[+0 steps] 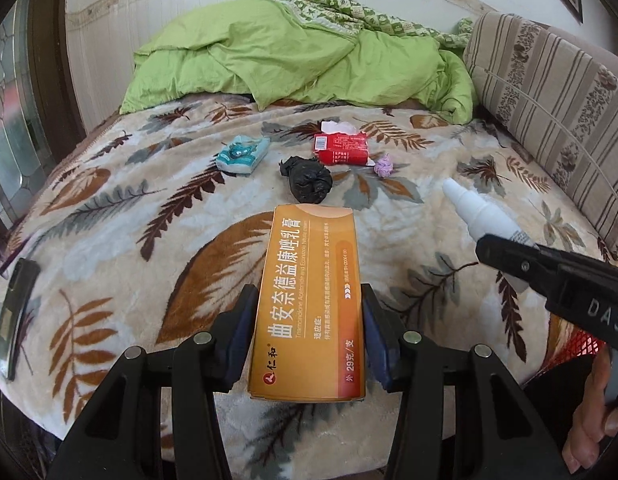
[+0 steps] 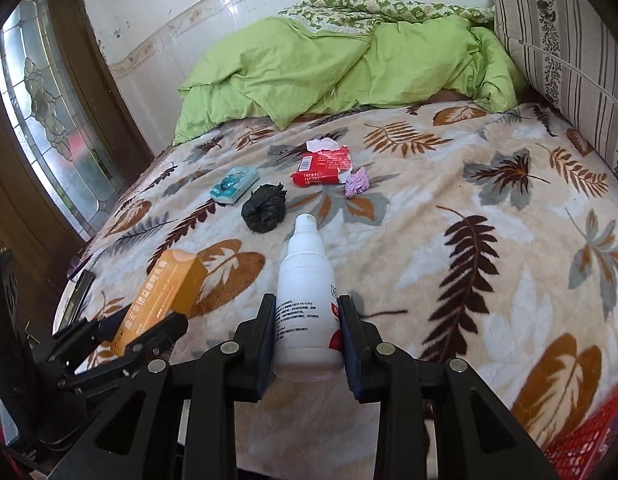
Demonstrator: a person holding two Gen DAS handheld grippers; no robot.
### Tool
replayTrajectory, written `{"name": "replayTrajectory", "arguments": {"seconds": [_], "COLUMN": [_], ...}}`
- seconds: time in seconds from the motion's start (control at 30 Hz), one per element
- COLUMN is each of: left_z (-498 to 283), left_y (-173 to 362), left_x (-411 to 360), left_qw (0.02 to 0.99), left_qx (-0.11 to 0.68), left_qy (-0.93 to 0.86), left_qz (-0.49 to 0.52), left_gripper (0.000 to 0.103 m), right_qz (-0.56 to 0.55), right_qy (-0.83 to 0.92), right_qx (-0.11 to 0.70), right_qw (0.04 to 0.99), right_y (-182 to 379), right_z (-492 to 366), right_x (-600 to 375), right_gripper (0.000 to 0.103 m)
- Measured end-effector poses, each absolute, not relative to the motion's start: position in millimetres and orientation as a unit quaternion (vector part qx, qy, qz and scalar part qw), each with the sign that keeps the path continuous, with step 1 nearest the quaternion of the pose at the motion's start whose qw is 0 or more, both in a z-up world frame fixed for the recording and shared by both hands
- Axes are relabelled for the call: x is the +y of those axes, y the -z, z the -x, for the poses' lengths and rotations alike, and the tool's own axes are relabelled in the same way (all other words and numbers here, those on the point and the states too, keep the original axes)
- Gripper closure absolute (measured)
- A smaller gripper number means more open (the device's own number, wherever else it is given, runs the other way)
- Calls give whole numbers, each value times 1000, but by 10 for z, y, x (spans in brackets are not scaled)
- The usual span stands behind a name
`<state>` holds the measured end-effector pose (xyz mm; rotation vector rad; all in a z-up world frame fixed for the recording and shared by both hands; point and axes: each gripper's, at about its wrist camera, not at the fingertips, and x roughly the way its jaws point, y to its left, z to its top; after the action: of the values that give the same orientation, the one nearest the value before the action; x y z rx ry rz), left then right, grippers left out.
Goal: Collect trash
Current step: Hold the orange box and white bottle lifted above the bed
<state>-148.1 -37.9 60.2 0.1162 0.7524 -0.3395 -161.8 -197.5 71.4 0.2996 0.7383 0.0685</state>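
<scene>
While the left gripper (image 1: pixel 307 332) clamps an orange carton (image 1: pixel 309 300), the right gripper (image 2: pixel 309 336) clamps a white bottle (image 2: pixel 307 300).

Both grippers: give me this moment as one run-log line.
left gripper: shut on orange box | right gripper: shut on white bottle | both lifted off blanket | black bag uncollected

An orange medicine carton (image 1: pixel 309 304) and a white spray bottle (image 2: pixel 309 300) are held up off the bed (image 2: pixel 489 280). Beyond the bottle's nozzle, a crumpled black bag (image 2: pixel 264 209) lies on the bed; behind that bag sit a teal packet (image 2: pixel 235 189), a torn red packet (image 2: pixel 325 166) and a lilac paper wad (image 2: pixel 357 182).
</scene>
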Motion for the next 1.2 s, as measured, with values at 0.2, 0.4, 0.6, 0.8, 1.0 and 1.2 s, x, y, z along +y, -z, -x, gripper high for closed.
{"name": "replayTrajectory", "arguments": {"seconds": [0.2, 0.4, 0.6, 0.8, 1.0, 1.2], "left_z": [1584, 1630, 1643, 1649, 1646, 1647], "left_y": [-700, -726, -716, -708, -700, -693], "left_x": [-439, -485, -486, -486, -473, -480], "left_qw": [919, 921, 922, 923, 922, 922], "left_qx": [355, 352, 351, 350, 351, 351], "left_qy": [160, 154, 146, 143, 143, 144], "left_qz": [-66, -73, -75, -78, -79, -79], "left_gripper": [54, 54, 54, 54, 54, 54], "right_qz": [-154, -163, -168, -168, -168, -174], "right_qy": [-34, -35, -30, -29, -27, -25], "right_qx": [353, 348, 346, 345, 344, 344], "right_qw": [922, 922, 923, 923, 923, 922], "right_y": [-728, -739, -733, -738, -743, -748], "right_z": [1814, 1918, 1934, 1938, 1943, 1949], "right_x": [-2032, -2083, -2125, -2119, -2124, -2148], "right_gripper": [71, 71, 71, 71, 71, 71]}}
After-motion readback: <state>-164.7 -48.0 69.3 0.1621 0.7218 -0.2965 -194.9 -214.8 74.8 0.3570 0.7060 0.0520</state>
